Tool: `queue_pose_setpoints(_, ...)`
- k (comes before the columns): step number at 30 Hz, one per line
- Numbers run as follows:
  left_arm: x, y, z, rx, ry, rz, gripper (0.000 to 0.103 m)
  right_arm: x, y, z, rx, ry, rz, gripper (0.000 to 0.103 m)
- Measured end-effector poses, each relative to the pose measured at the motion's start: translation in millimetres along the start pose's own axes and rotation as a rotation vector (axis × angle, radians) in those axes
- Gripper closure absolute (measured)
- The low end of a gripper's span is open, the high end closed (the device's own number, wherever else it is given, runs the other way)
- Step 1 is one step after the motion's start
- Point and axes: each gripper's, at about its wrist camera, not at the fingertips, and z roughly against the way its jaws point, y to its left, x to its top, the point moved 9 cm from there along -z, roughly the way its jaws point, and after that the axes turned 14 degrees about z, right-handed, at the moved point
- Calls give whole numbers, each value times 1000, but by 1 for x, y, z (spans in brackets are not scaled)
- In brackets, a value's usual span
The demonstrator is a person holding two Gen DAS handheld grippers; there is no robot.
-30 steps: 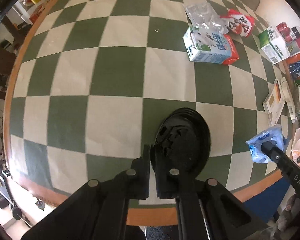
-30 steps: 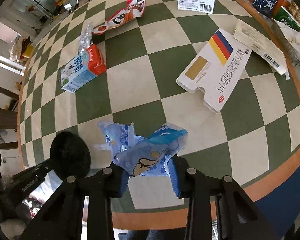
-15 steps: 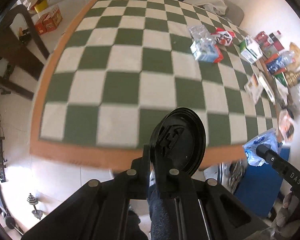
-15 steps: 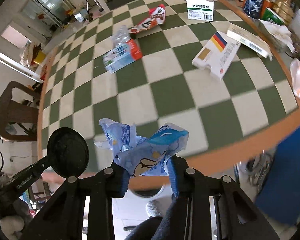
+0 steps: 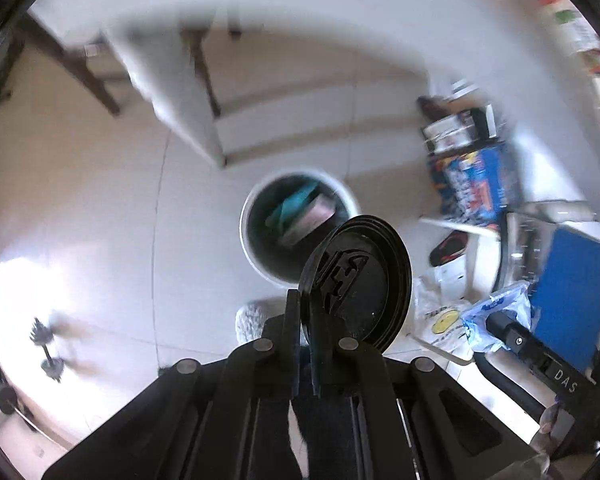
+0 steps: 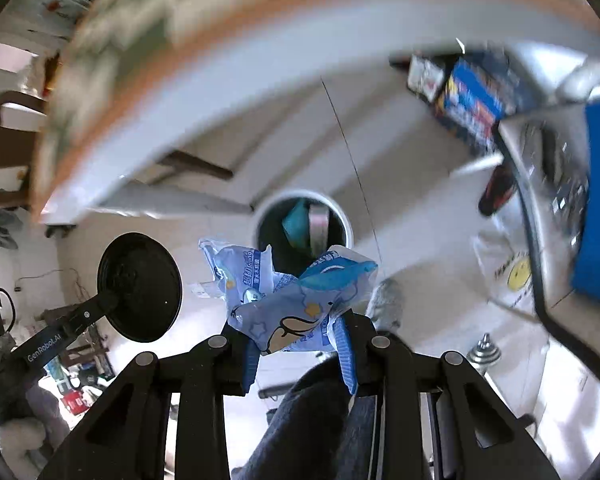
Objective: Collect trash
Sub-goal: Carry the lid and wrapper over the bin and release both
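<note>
My left gripper (image 5: 306,320) is shut on a black round plastic lid (image 5: 360,280), held upright on its edge; the lid also shows in the right wrist view (image 6: 140,286). My right gripper (image 6: 296,340) is shut on a crumpled blue plastic wrapper (image 6: 296,296), which also shows in the left wrist view (image 5: 496,316). Both are held above the floor, over a white round trash bin (image 5: 256,252) that holds teal and pale trash. In the right wrist view the bin (image 6: 344,220) lies just beyond the wrapper.
The table's orange edge (image 6: 220,60) arcs overhead, blurred. A white table leg (image 5: 180,92) stands behind the bin. A blue box (image 5: 476,184) and a metal rack (image 5: 520,248) are at the right. A plastic bag (image 5: 440,320) lies on the floor. A dumbbell (image 5: 48,344) is at the left.
Both grippers have swung off the checkered table and down toward the floor, and now point at the trash bin. Each still holds its item.
</note>
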Motion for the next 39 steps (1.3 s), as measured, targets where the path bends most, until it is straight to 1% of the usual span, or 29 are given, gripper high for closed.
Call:
queue_pose_setpoints(1,1,4,-17,4,10,11,101,-3,-3,-23,0,16,-6,69)
queue_pose_setpoints(3,9,15,-73,12,38,41,101,-7,-10,-67,1,43,-16,69)
queue_pose_setpoints(4,10,17,-89,18,44,45,101,-8,-15,-96,4,56,-20,69)
queue_pose_setpoints(6,17,20,-140,20,79,54,101,-7,-21,-150,11,78,-22,69)
queue_pose_setpoints(8,21,22,-173,26,96,53,101,-2,-30,-191,19,92,-21,69)
queue_pose_setpoints(9,22,23,-186,31,105,52,101,-2,-33,-217,24,101,-17,69)
queue_pose_setpoints(10,22,22,-198,30,117,56,100,0,-35,-233,32,109,-12,69)
queue_pose_setpoints(11,23,23,-210,18,129,66,99,1,-37,-254,40,115,-7,68)
queue_pose_setpoints(13,25,28,-222,31,137,65,97,3,-38,-283,50,125,3,65)
queue_pose_setpoints(14,26,31,-228,60,132,57,96,5,-39,-295,61,132,6,57)
queue_pose_setpoints(15,27,34,-230,74,123,48,95,5,-40,-307,66,140,9,51)
queue_pose_setpoints(16,26,39,-227,81,117,42,81,4,-41,-315,68,143,12,45)
queue_pose_setpoints(17,26,42,-225,94,103,38,70,4,-42,-321,61,151,18,39)
queue_pose_setpoints(18,25,45,-222,107,86,40,32,4,-43,-325,51,158,23,35)
queue_pose_setpoints(19,27,51,-218,111,74,42,10,2,-44,-327,44,162,25,28)
queue_pose_setpoints(21,28,58,-208,122,45,40,10,1,-47,-326,29,158,31,24)
queue_pose_setpoints(22,28,60,-207,129,39,39,9,1,-48,-324,21,156,35,15)
queue_pose_setpoints(23,28,62,-203,134,36,36,6,0,-49,-320,14,153,38,8)
queue_pose_setpoints(25,25,64,-192,154,14,19,1,-1,-52,-312,-7,151,51,3)
queue_pose_setpoints(26,24,64,-187,165,3,9,1,-1,-53,-309,-26,151,62,2)
queue_pose_setpoints(28,21,65,-176,188,-22,-10,1,-1,-55,-300,-79,146,91,1)
queue_pose_setpoints(33,8,58,-143,209,-81,-45,1,-4,-56,-269,-187,132,158,1)
queue_pose_setpoints(36,-1,51,-121,191,-89,-47,1,-4,-53,-245,-224,114,168,1)
queue_pose_setpoints(39,-9,45,-99,180,-100,-43,1,-4,-49,-218,-241,90,169,1)
